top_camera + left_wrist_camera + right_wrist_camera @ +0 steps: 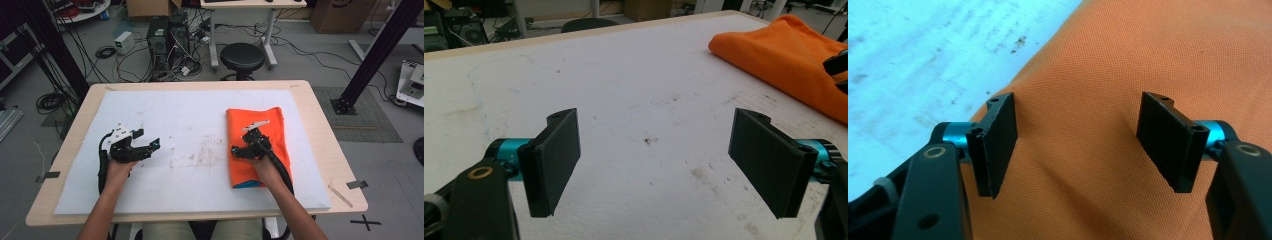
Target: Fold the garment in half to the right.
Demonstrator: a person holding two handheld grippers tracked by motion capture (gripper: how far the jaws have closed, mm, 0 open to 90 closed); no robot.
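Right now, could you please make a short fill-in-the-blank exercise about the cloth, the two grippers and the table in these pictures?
1. The folded cloth on the white mat has the colour ____.
2. The right gripper is above the cloth, and its jaws stand ____.
3. Below the open left gripper there is only the stained ____ mat.
4. Behind the table, on the floor, stands a black ____.

Missing words: orange; open; white; stool

Nothing legible anywhere.
No lettering, label, brand or number readable right now; just a black tape cross [365,222] on the floor.
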